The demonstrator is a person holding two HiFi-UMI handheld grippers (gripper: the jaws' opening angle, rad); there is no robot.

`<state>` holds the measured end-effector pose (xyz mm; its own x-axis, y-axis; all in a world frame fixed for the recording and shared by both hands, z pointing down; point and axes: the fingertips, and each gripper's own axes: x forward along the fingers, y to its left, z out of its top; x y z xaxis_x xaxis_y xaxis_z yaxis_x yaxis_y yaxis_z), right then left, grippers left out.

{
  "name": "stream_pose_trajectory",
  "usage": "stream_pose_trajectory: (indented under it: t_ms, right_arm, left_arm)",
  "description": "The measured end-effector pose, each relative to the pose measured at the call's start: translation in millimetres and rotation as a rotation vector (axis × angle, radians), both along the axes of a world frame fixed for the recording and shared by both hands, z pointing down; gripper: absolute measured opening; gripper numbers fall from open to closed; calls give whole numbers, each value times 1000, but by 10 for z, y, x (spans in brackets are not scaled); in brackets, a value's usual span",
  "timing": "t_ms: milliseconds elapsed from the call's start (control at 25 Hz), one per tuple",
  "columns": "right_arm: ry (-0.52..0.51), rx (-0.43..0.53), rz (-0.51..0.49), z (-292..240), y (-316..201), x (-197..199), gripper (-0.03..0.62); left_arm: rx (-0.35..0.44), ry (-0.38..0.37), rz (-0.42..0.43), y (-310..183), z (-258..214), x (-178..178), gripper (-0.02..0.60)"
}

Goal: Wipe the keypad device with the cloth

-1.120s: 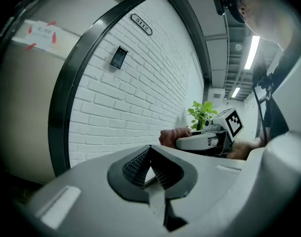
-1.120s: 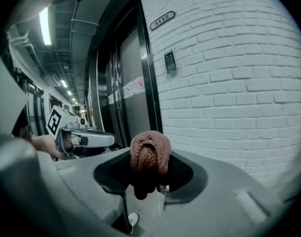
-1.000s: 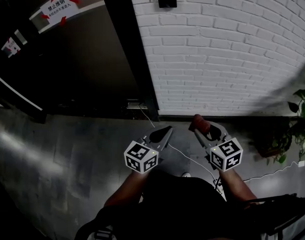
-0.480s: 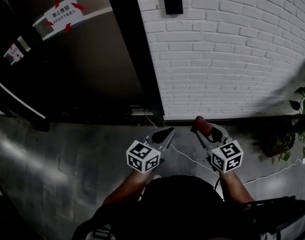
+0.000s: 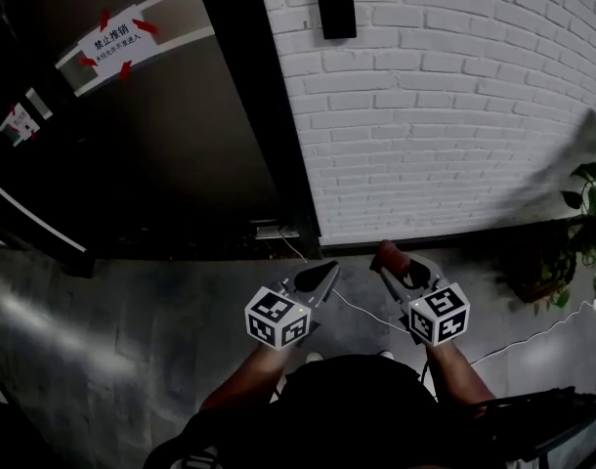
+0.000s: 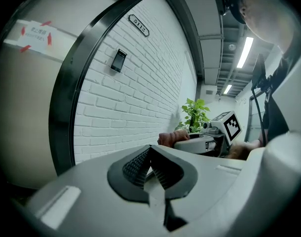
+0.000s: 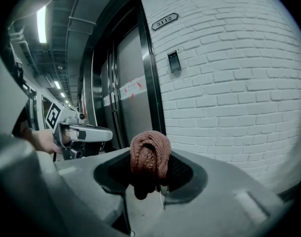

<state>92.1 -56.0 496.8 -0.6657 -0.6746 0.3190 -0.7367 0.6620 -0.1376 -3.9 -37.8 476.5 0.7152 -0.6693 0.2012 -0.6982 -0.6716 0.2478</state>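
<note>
A black keypad device (image 5: pixel 335 6) is mounted high on the white brick wall (image 5: pixel 454 106), also seen in the left gripper view (image 6: pixel 119 60) and the right gripper view (image 7: pixel 174 61). My right gripper (image 5: pixel 390 258) is shut on a bunched reddish-brown cloth (image 7: pixel 149 157), whose end (image 5: pixel 386 255) pokes out past the jaws. My left gripper (image 5: pixel 324 274) is shut with nothing in it, its ribbed pads (image 6: pixel 138 163) meeting. Both grippers hang low near the floor, far below the keypad device.
A dark door (image 5: pixel 161 135) with a black frame (image 5: pixel 259 106) and a white notice (image 5: pixel 117 29) stands left of the wall. A room number plate (image 7: pixel 164 20) sits above the keypad device. A potted plant (image 5: pixel 586 213) is at right. A white cable (image 5: pixel 361 311) lies on the grey floor.
The view has tilted up a little, so the keypad device shows more fully on the wall. Both grippers stay low, roughly where they were.
</note>
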Motion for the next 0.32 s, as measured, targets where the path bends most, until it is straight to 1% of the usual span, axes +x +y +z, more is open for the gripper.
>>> stream_pose_trajectory:
  t_ms: [320]
  right_arm:
    - [8, -6, 8, 58, 7, -43, 149]
  left_arm:
    - [1, -8, 19, -12, 37, -59, 17]
